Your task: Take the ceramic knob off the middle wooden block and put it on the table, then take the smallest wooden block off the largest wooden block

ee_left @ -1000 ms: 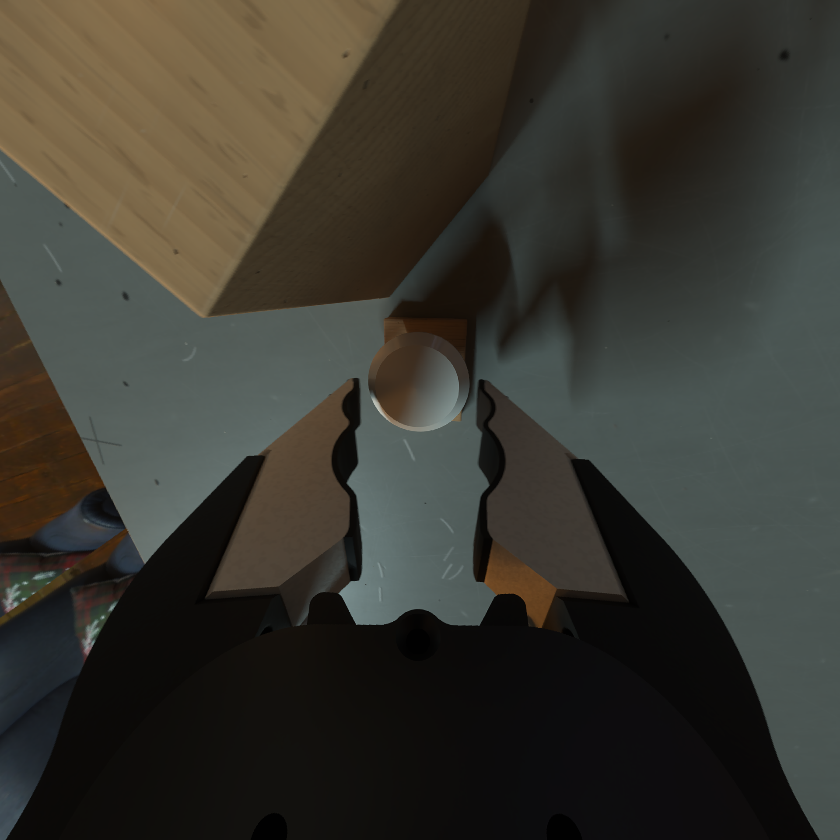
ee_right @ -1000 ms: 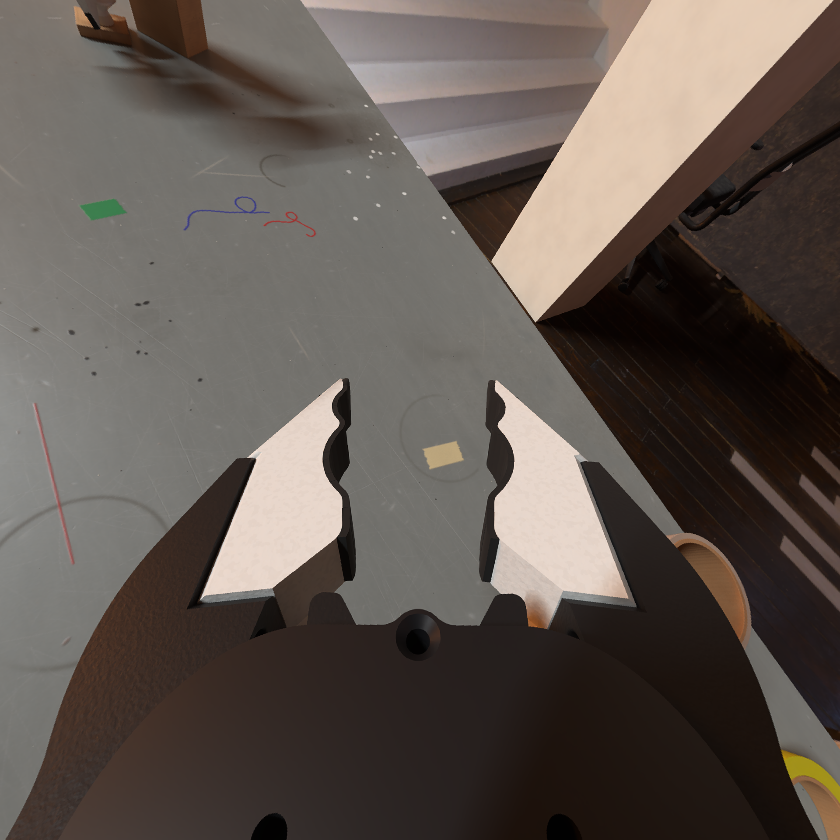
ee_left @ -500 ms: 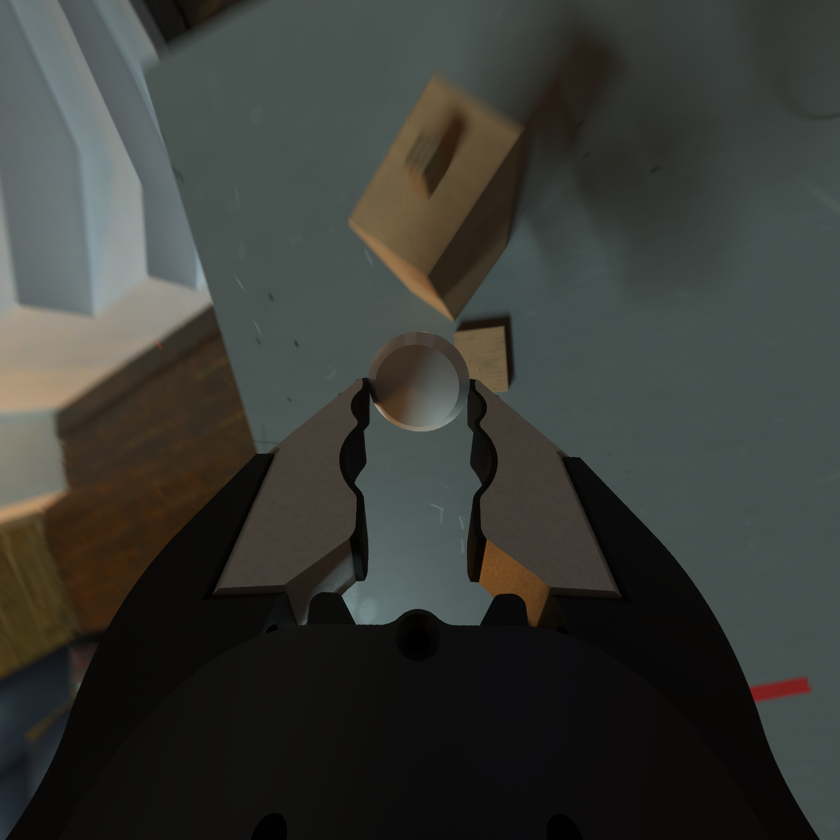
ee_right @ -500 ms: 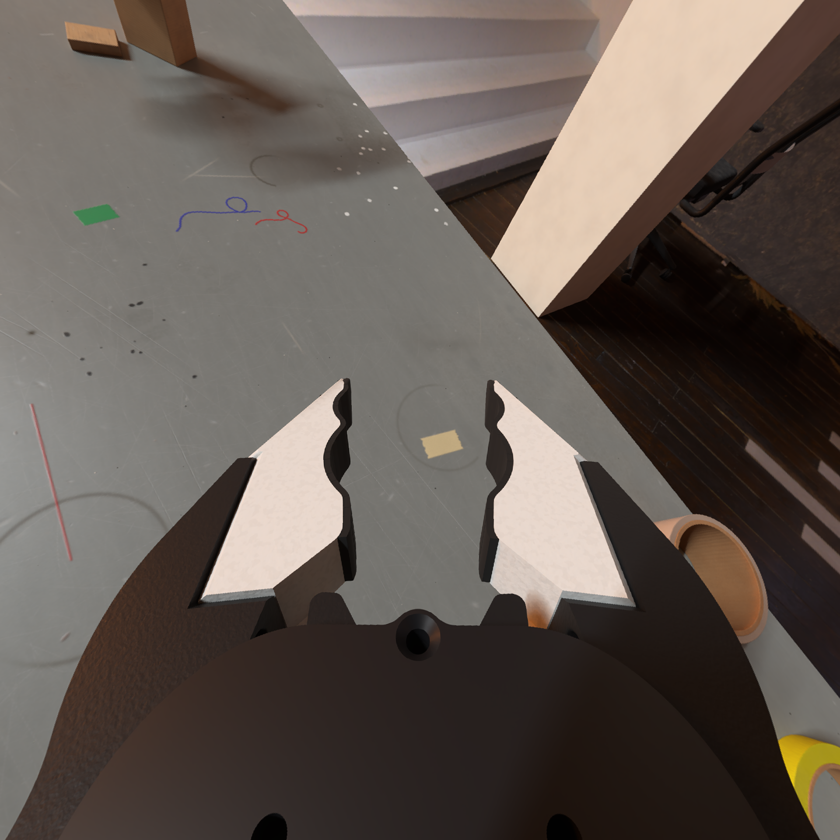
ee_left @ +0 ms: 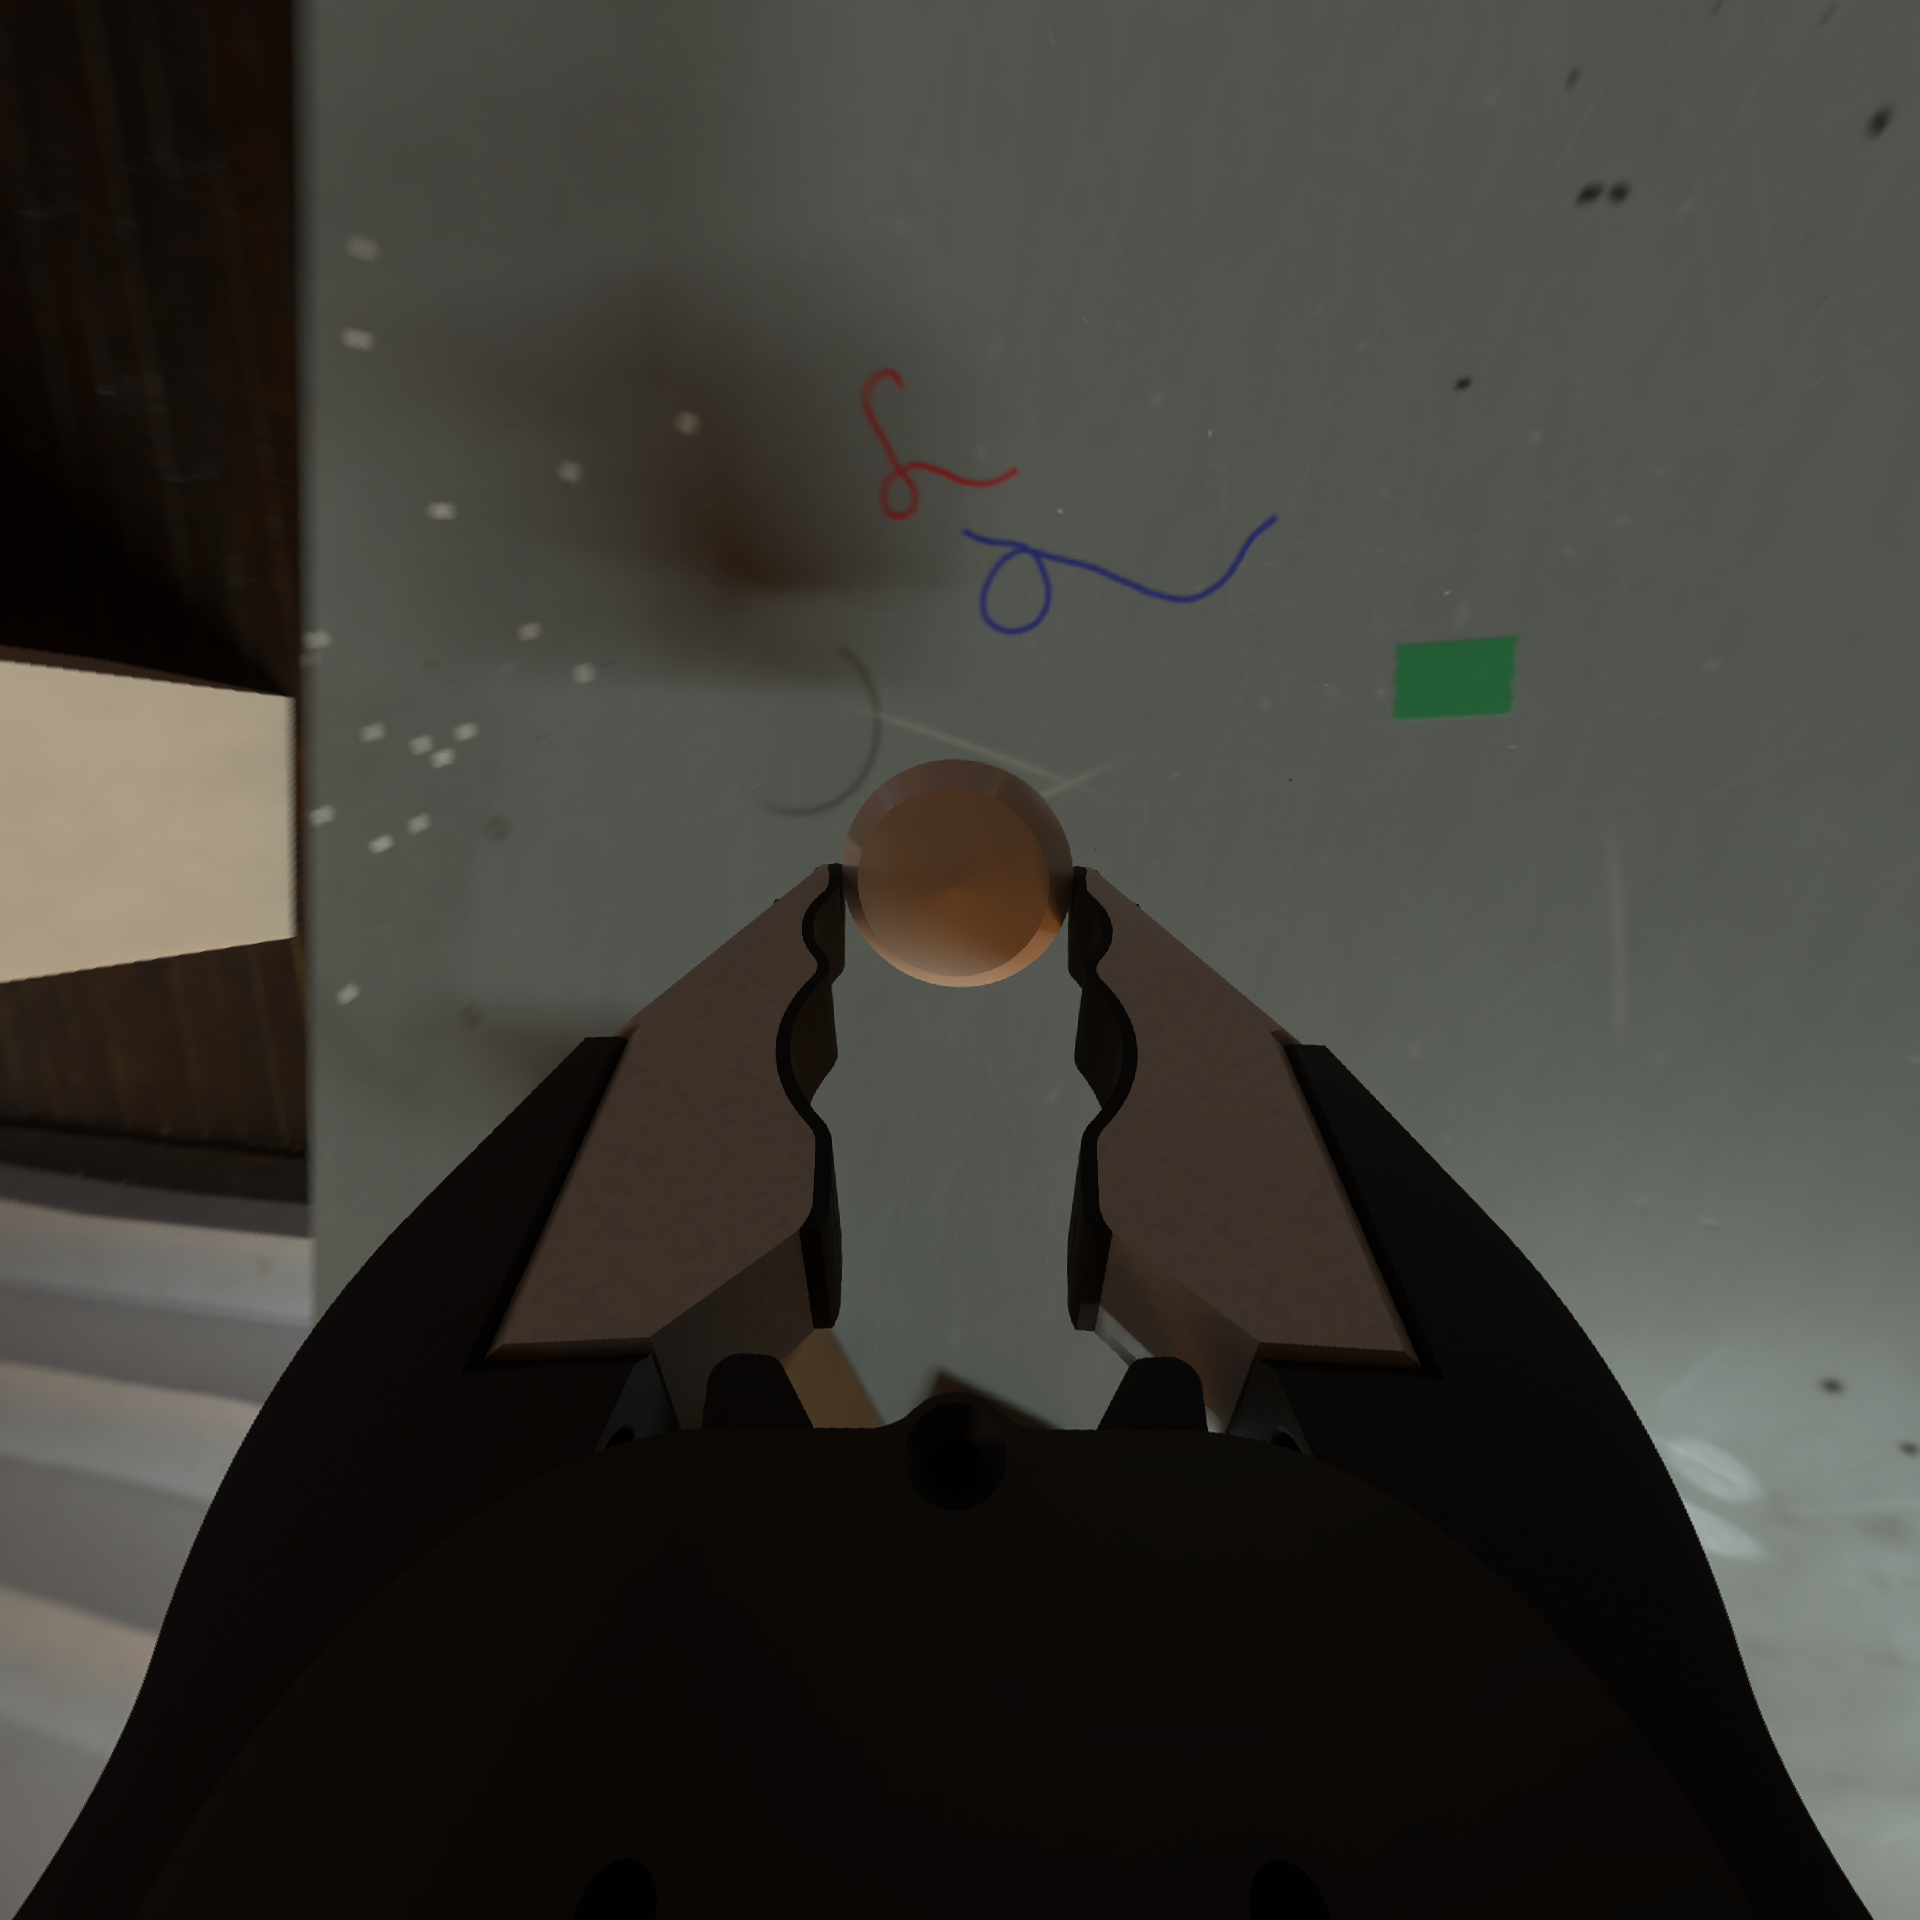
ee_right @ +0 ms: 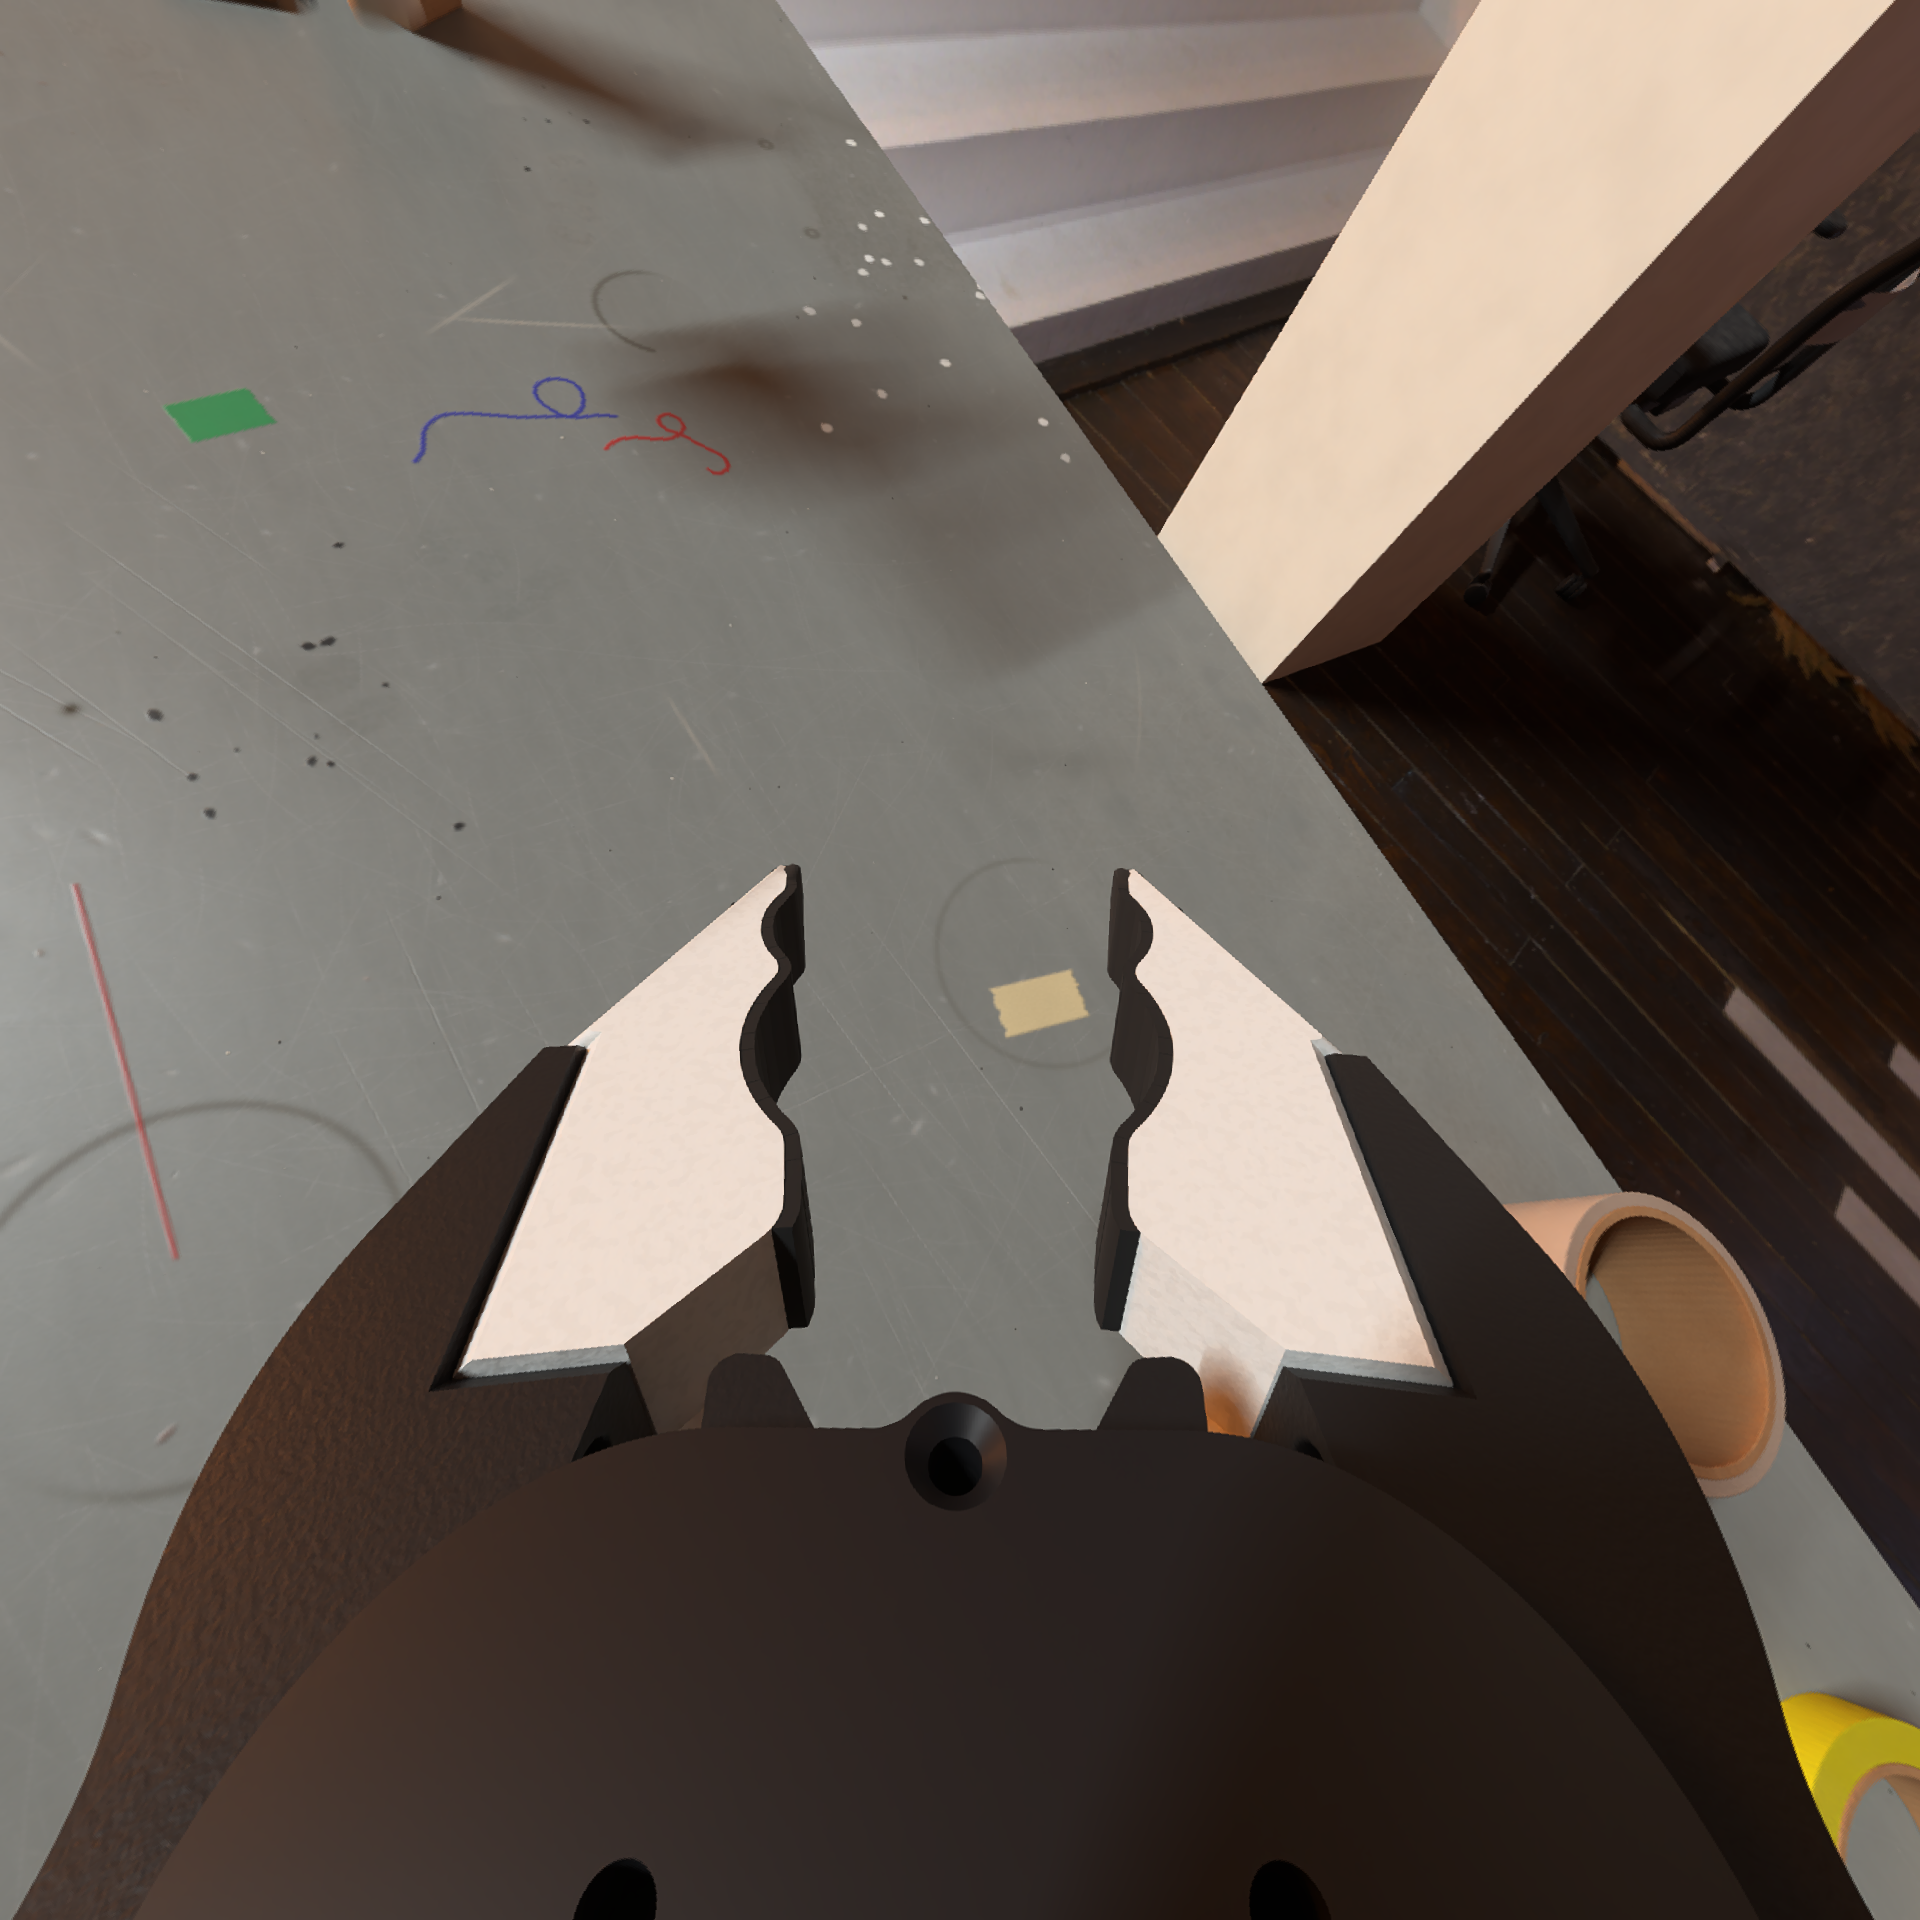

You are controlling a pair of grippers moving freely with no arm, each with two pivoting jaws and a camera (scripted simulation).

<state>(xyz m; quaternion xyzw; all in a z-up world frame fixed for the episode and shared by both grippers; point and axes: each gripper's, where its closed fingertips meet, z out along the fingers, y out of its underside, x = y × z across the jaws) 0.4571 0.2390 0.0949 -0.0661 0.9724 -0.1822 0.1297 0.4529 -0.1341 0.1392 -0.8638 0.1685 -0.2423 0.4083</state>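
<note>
My left gripper (ee_left: 956, 883) is shut on the round ceramic knob (ee_left: 956, 873), which sits between its fingertips above the grey table (ee_left: 1351, 987). The wooden blocks do not show in the left wrist view. In the right wrist view only a corner of a wooden block (ee_right: 410, 10) shows at the top left edge. My right gripper (ee_right: 956, 883) is open and empty above the table (ee_right: 416, 727), near its right edge.
The table bears red (ee_left: 914, 457) and blue (ee_left: 1101, 571) scribbles and a green patch (ee_left: 1455, 677); its left edge (ee_left: 301, 727) drops to a dark floor. A tan tape patch (ee_right: 1039, 1003), a brown tape roll (ee_right: 1683, 1340) and a yellow roll (ee_right: 1860, 1787) lie near my right gripper.
My left gripper has swung away with the knob; the blocks have left its view and the scribbles have come in. My right gripper has drifted a little; the blocks slid to its top edge.
</note>
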